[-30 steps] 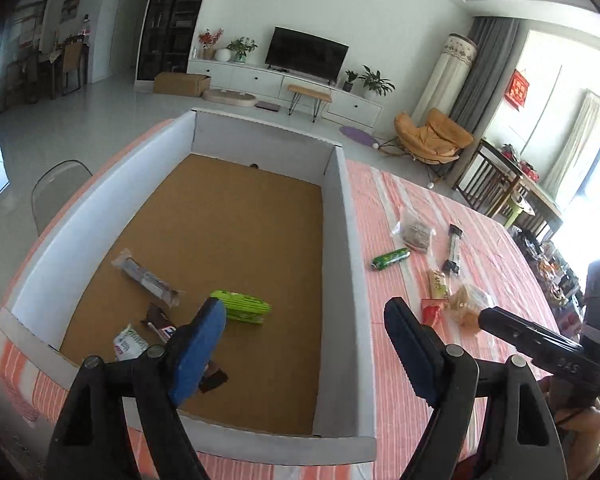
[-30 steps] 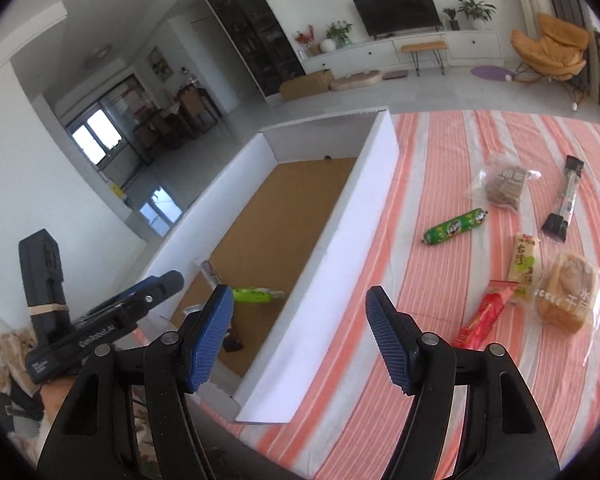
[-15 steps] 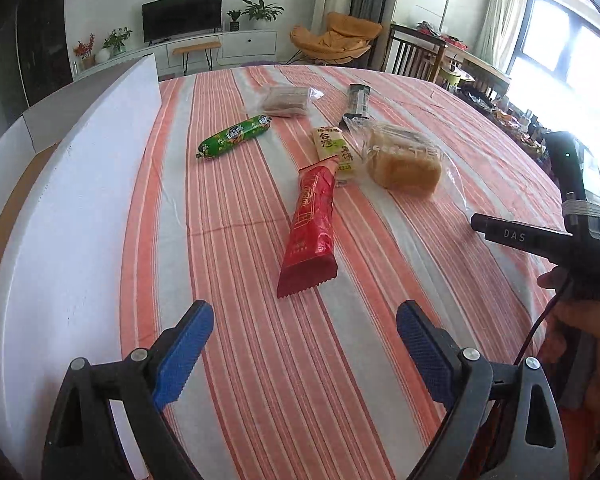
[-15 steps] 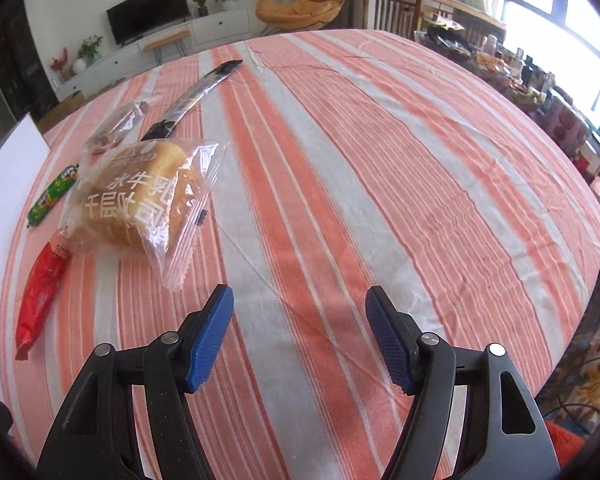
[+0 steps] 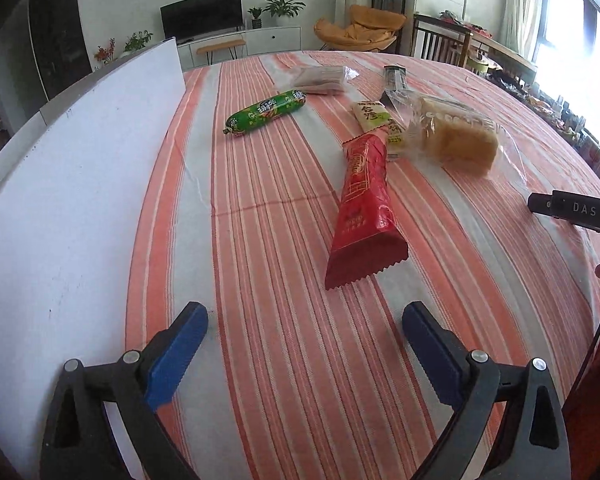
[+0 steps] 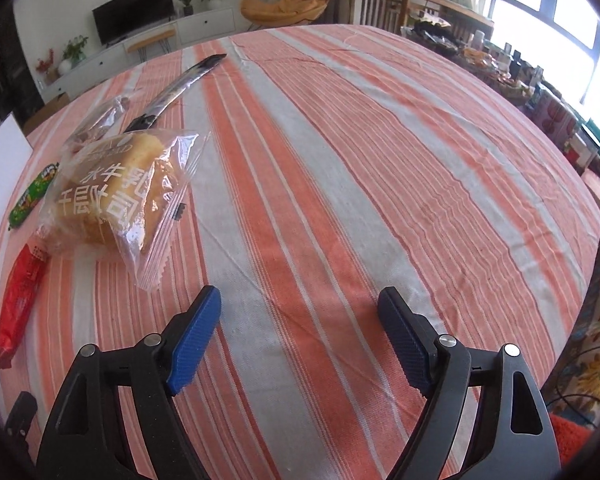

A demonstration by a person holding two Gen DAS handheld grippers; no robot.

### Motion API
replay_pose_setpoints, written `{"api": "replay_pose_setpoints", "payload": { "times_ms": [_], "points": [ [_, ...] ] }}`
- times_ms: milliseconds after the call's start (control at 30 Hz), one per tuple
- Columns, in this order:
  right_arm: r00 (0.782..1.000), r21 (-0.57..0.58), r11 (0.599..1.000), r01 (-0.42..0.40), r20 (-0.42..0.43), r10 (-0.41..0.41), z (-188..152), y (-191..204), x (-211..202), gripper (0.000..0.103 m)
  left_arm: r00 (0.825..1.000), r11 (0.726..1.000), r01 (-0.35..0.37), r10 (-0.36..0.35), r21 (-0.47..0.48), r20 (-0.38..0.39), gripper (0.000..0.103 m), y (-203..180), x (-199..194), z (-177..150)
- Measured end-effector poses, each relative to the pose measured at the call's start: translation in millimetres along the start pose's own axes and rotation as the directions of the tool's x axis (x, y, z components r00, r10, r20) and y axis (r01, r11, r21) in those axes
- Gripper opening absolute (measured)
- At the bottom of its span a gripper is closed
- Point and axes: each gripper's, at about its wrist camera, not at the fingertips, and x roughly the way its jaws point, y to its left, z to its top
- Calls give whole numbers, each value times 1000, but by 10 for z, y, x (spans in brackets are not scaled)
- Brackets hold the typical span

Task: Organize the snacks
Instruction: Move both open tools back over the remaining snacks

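Note:
Several snacks lie on the striped tablecloth [image 5: 260, 280]. A red packet [image 5: 362, 208] lies just ahead of my left gripper [image 5: 304, 328], whose jaws are opening with nothing between them. Beyond it are a green sausage [image 5: 266, 112], a yellow-green packet [image 5: 376, 122], a bagged bread [image 5: 456, 138], a clear bag [image 5: 320, 78] and a dark bar [image 5: 394, 80]. My right gripper [image 6: 300, 316] hovers over bare cloth, jaws opening and empty, with the bagged bread [image 6: 116, 196] ahead to its left. The red packet [image 6: 20, 300], green sausage [image 6: 34, 194] and dark bar [image 6: 180, 88] also show there.
The white wall of the box [image 5: 72, 184] rises along the left of the snacks. The other gripper's black body [image 5: 572, 210] and a hand reach in from the right of the left wrist view. Chairs and a cluttered side table stand beyond the table's far right edge.
Both grippers swung away from the box and down over the tablecloth, now facing the loose snacks. Both jaws stand wider than before.

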Motion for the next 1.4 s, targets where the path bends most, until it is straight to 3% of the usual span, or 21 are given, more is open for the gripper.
{"api": "replay_pose_setpoints", "payload": {
  "times_ms": [567,700,767,933,1033,1100,1167,1200,1233,1267,1300,1333,1400],
  "points": [
    [1000,0,1000,-1,0,1,-1,0,-1,86,1000,1000,2,-2,5,-8,103,-24,70,2],
    [1000,0,1000,-1,0,1,-1,1,-3,86,997,999,37,-37,2,-65,102,-32,18,5],
    [1000,1,1000,-1,0,1,0,1,-3,86,995,996,89,-90,-26,-36,102,-13,-96,25],
    [1000,1,1000,0,3,0,-16,20,-6,88,990,989,142,-142,-34,13,102,-51,-176,321],
    [1000,0,1000,0,2,0,-23,33,-10,89,989,989,147,-146,16,-23,102,-188,8,543],
    [1000,-1,1000,-2,2,2,-29,38,-14,89,993,992,111,-108,58,-49,101,-278,201,649],
    [1000,-2,1000,-4,1,4,-30,43,-14,89,994,995,84,-79,62,-82,91,-307,404,719],
    [1000,-3,1000,-5,0,5,-30,45,-14,89,991,995,85,-79,48,-104,76,-296,487,739],
    [1000,-4,1000,-7,0,7,-27,46,-11,89,995,997,64,-60,50,-76,69,-295,491,753],
    [1000,-4,1000,-8,-1,8,-28,42,-13,89,996,996,70,-67,51,-64,57,-291,479,760],
    [1000,-5,1000,-8,-1,8,-33,37,-17,89,996,997,66,-63,46,-62,36,-279,466,766],
    [1000,-5,1000,-8,-1,8,-35,38,-17,89,996,997,72,-70,29,-64,25,-245,442,767],
    [1000,-4,1000,-8,0,8,-36,41,-18,89,996,996,73,-75,-41,-54,24,-112,365,738]
  ]
}}
